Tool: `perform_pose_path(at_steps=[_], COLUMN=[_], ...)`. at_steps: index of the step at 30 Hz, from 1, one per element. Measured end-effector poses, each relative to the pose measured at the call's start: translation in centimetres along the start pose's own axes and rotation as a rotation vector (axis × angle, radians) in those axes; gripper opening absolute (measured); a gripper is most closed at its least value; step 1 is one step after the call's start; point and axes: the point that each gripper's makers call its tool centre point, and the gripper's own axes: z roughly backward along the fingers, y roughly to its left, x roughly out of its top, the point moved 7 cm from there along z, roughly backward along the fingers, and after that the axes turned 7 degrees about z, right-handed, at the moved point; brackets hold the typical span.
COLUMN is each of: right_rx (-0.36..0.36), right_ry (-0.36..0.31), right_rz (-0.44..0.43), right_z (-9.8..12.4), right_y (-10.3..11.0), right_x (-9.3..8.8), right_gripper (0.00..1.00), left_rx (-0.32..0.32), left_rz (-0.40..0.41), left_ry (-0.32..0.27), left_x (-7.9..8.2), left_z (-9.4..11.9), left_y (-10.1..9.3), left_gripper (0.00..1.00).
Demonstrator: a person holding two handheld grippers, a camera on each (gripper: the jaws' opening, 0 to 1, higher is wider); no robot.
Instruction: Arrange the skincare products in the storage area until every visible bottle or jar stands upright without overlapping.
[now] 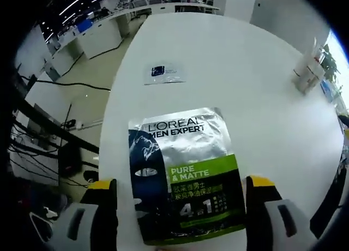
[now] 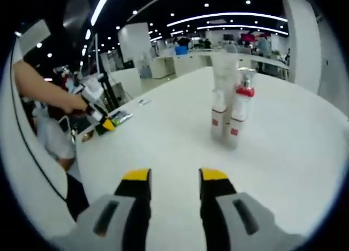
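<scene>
A silver, green and dark L'Oreal Men Expert face-mask sachet [image 1: 182, 174] lies flat on the white table [image 1: 245, 98]. My left gripper [image 1: 181, 193] stands open over its near end, one jaw on each side, neither touching it. Further off lies a small white sachet [image 1: 163, 72]. A cluster of white bottles [image 1: 308, 71] stands at the table's far right. In the right gripper view the same bottles [image 2: 226, 112], white with red bands and one red collar, stand upright ahead of my right gripper [image 2: 174, 177], which is open and holds nothing. A person's hand holds the left gripper [image 2: 101, 120] by the mask sachet [image 2: 122, 117].
The table edge [image 1: 112, 125] runs close along the left of the mask sachet, with floor, cables and desks beyond. The person's arm [image 2: 38, 87] reaches in from the left of the right gripper view. The small sachet [image 2: 143, 102] lies past the left gripper.
</scene>
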Motion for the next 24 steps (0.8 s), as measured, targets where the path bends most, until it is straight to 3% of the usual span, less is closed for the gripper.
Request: perform_pose_path(at_steps=[5,8,10,18,24], right_rx=[0.018,0.02,0.017,0.016,-0.004], right_ry=[0.005,-0.009,-0.014,0.021,0.016], right_rz=[0.017,0.029,0.028,0.037,0.022], right_z=[-0.8,-0.8,-0.5,1.0,1.6], right_y=[0.0,0.0,0.0,0.6,0.3], right_x=[0.4,0.8,0.7,-1.2,-1.4], right_gripper=[0.32,0.31,0.31,0.3,0.29], left_rx=[-0.008,-0.014,-0.015,-0.019,-0.024], left_rz=[-0.001,0.003,0.017,0.014,0.017], left_ry=[-0.04,-0.076,-0.1,-0.099,-0.101], left_x=[-0.7,-1.0,-1.0,-0.8,-0.8], left_z=[0.2,0.4,0.9,0.8,0.9], left_y=[-1.0,-1.4,-1.5,-1.5,-1.6], left_gripper=[0.98,0.9,0.77,0.61,0.58])
